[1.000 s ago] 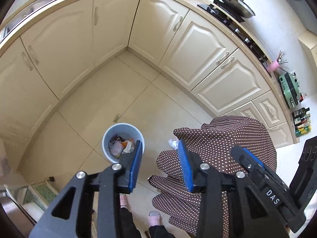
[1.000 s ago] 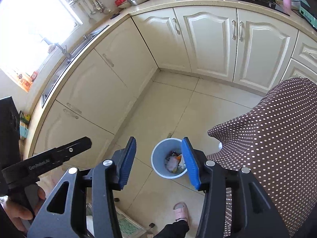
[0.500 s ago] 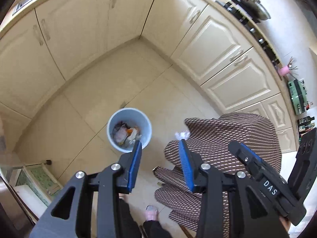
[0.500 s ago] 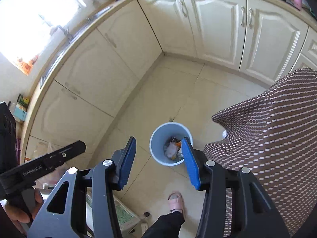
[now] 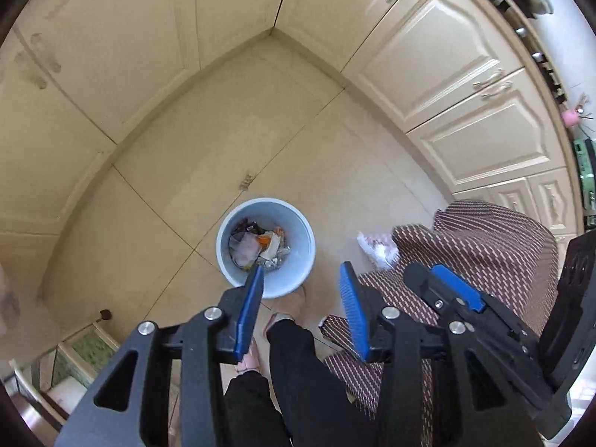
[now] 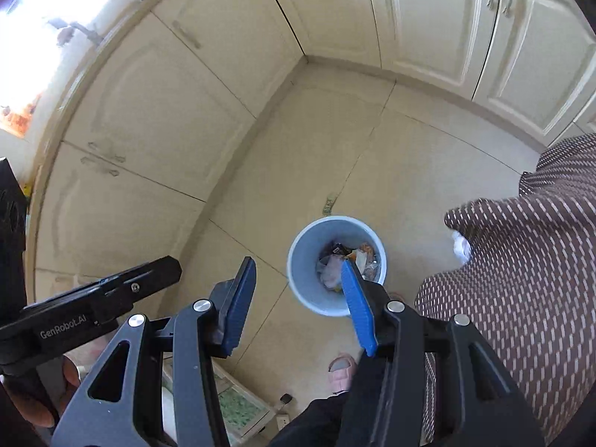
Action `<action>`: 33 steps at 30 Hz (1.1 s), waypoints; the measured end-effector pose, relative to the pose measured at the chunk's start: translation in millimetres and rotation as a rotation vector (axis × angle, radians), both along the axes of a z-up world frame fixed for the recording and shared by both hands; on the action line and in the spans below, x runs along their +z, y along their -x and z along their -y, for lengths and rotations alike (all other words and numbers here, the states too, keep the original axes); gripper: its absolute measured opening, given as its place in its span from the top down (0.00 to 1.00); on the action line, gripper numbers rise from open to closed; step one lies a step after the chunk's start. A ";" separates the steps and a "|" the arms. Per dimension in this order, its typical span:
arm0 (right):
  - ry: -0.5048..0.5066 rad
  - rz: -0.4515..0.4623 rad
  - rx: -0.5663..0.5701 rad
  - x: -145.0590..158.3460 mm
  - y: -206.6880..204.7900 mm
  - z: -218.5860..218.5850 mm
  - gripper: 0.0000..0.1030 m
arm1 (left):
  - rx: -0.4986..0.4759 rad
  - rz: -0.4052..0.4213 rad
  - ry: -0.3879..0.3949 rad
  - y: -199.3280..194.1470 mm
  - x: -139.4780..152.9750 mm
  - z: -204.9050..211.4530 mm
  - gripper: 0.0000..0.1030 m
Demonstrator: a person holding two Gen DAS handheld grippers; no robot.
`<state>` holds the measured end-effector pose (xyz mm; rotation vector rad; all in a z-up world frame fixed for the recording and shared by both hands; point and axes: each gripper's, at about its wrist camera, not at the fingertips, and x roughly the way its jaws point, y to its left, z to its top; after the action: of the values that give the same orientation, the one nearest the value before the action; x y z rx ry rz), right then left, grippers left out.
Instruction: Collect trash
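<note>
Bin (image 5: 298,283) upright, mouth up; both grippers agape, empty.

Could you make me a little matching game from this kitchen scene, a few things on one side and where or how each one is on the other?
Things:
1. blue bin
2. white crumpled wrapper
3. left tool
4. pink slipper

Descriptions:
A. open, holding nothing
B. on the floor beside the spotted brown cloth
C. standing on the tiles, rubbish inside
D. on the person's foot

Pairs: 1-C, 2-B, 3-A, 4-D
</note>
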<state>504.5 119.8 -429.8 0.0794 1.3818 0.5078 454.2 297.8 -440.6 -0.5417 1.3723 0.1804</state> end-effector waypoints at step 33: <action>0.239 -0.253 0.346 -614.2 -216.4 -140.6 0.56 | -0.431 -0.399 0.003 -270.1 -674.1 -87.3 0.64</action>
<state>720.9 260.4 -1044.1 -0.3038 1.7063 0.6302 724.3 385.0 -1114.7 -0.2046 1.8443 -0.0697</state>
